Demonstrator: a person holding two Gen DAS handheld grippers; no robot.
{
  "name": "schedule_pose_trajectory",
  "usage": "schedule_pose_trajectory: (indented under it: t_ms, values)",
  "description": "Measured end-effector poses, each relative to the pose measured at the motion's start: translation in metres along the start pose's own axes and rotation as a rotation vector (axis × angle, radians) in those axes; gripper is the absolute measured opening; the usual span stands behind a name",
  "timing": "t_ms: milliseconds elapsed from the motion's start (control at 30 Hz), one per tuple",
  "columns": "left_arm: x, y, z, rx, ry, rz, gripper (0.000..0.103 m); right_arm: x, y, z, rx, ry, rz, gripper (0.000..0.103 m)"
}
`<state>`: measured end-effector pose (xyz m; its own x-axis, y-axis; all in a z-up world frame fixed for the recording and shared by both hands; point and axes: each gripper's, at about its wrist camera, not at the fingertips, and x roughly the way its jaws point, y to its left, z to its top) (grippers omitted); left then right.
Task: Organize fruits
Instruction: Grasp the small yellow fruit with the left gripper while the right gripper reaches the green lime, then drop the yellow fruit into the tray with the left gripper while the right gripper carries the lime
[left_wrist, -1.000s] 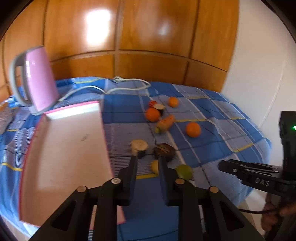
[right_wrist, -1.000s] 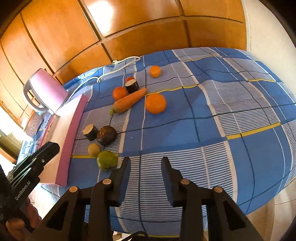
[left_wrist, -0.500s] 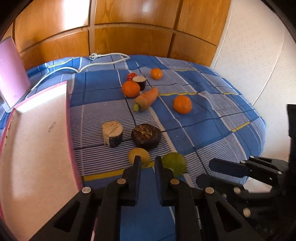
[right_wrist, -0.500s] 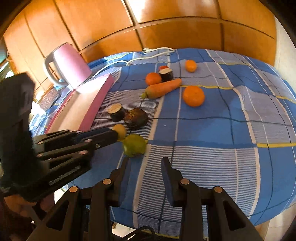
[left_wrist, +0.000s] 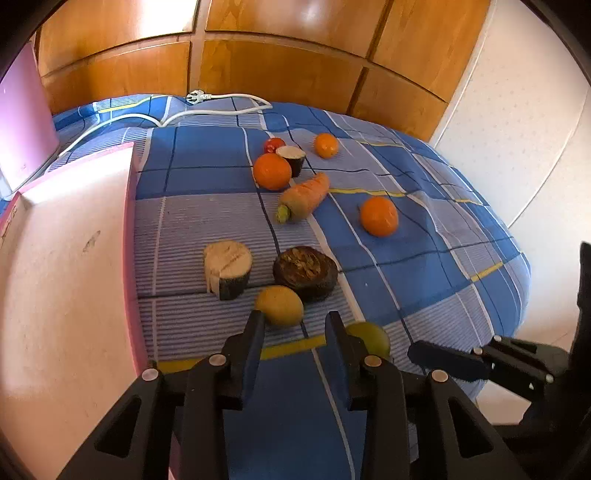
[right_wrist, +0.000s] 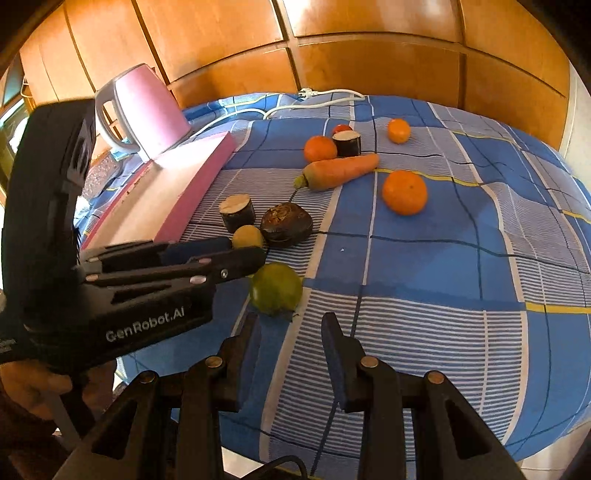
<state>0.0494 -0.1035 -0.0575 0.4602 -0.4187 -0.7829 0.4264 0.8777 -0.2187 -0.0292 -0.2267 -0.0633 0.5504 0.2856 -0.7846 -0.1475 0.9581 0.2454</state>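
Left gripper (left_wrist: 293, 321): jaws opening, nothing between, lemon (left_wrist: 279, 305) lying just beyond its fingertips; right gripper (right_wrist: 290, 325): jaws sitting narrowly parted, empty, lime (right_wrist: 275, 287) lying just ahead.

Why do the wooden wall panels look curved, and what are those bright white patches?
Left wrist view: the wide lens bows the wooden panels; the tray is washed out by glare. Right wrist view: same bowing, sheen on the panels, and the left gripper looks slightly blurred.
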Motion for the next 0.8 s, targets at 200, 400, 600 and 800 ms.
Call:
schedule_pose_trajectory:
  t_ms: [200,400,600,800]
  values:
    - [0.006,0.007,0.008,-0.039,0.002,-0.006,0.034,0.004,0.007,0.001,-0.048,-0.001,-0.015,0.035]
    - [-0.002,0.009,0.0,-0.052,-0.02,-0.004,0.024,0.009,0.014,0.008,-0.08,-0.018,-0.019,0.036]
    - [-0.016,0.012,-0.005,-0.062,-0.05,0.012,0.024,0.021,0.021,0.013,-0.115,-0.026,-0.034,0.036]
    - [-0.033,0.013,-0.007,-0.072,-0.094,0.011,0.024,0.02,0.019,0.011,-0.11,-0.037,-0.035,0.034]
